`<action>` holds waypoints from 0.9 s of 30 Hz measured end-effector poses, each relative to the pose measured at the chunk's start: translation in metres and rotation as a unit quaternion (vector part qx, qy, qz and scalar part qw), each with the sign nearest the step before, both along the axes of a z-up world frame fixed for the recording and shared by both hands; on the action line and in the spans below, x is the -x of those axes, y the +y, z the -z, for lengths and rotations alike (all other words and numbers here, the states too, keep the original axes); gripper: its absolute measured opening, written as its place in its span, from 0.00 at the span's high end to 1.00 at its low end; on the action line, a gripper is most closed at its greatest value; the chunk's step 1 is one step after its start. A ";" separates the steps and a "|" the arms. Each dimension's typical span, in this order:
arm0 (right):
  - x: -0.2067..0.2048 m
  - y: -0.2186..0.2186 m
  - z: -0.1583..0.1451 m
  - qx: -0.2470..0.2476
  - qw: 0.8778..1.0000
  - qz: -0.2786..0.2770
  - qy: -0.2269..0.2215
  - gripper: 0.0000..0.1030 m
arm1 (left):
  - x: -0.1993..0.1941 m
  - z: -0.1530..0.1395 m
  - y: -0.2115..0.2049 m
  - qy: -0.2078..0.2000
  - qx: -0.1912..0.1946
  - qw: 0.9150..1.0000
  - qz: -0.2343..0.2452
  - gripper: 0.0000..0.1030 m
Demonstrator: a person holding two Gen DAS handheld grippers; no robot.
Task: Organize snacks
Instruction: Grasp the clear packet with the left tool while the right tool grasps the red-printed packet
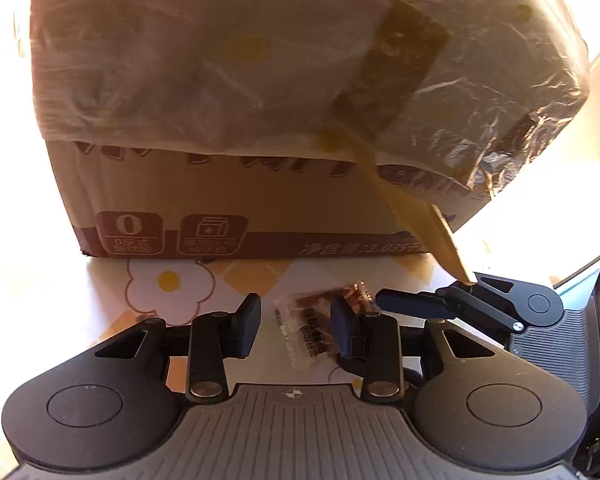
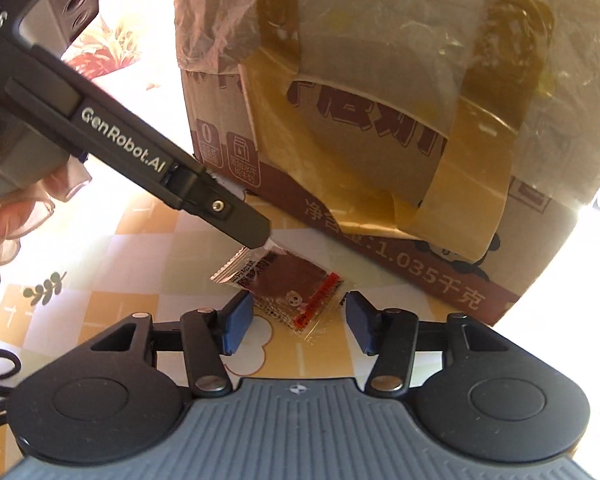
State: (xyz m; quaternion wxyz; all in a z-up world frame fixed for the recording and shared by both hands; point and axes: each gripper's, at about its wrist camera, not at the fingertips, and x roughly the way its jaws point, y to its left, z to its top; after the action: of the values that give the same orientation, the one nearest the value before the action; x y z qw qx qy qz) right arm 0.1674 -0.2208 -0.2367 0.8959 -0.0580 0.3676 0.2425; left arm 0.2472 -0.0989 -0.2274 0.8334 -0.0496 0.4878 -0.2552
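Snack packet flat on tablecloth before taped box. Left gripper and right gripper both part-open astride packet, gripping nothing.

A table covered with a cloth of orange and cream checks, white flowers and small leaf sprigs carries everything here. A taped cardboard box, its top wrapped in clear plastic, stands on it. Just in front of the box's lower edge a small clear snack packet with a dark brown filling lies flat on the cloth, apart from the box.
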 end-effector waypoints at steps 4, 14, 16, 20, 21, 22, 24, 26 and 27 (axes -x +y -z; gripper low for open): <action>0.001 0.005 -0.001 0.000 1.000 -0.014 -0.004 0.61 | 0.003 0.008 -0.005 0.009 -0.005 1.000 0.003 0.62; 0.001 0.018 -0.004 -0.006 0.999 -0.035 0.007 0.92 | 0.000 0.026 -0.017 0.009 0.006 1.000 0.000 0.62; -0.002 0.023 -0.008 0.007 0.999 -0.034 0.009 0.85 | -0.004 0.026 -0.011 0.007 0.004 1.000 0.001 0.62; -0.010 0.024 -0.010 0.014 0.999 -0.031 0.002 0.45 | 0.002 0.018 0.013 0.006 0.006 1.000 0.003 0.62; -0.012 0.024 -0.008 0.015 0.999 -0.030 0.008 0.46 | 0.002 0.016 0.017 0.006 0.007 1.000 0.004 0.62; -0.015 0.024 -0.005 0.017 0.999 -0.027 0.018 0.45 | 0.001 0.016 0.018 0.007 0.009 1.000 0.003 0.62; -0.015 0.023 -0.002 0.006 1.000 -0.024 0.015 0.44 | -0.002 0.016 0.022 0.011 0.018 1.000 -0.001 0.62; -0.014 0.023 -0.001 0.001 1.000 -0.020 0.010 0.45 | -0.005 0.019 0.027 0.025 0.045 0.999 -0.005 0.62; -0.013 0.023 0.000 -0.002 1.000 -0.017 0.009 0.45 | -0.006 0.020 0.027 0.026 0.052 0.998 -0.010 0.62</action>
State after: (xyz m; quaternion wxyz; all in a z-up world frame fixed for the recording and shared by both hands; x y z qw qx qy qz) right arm 0.1808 -0.1976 -0.2365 0.8887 -0.0603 0.3738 0.2584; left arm 0.2528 -0.0723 -0.2471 0.8190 -0.1046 0.4951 -0.2704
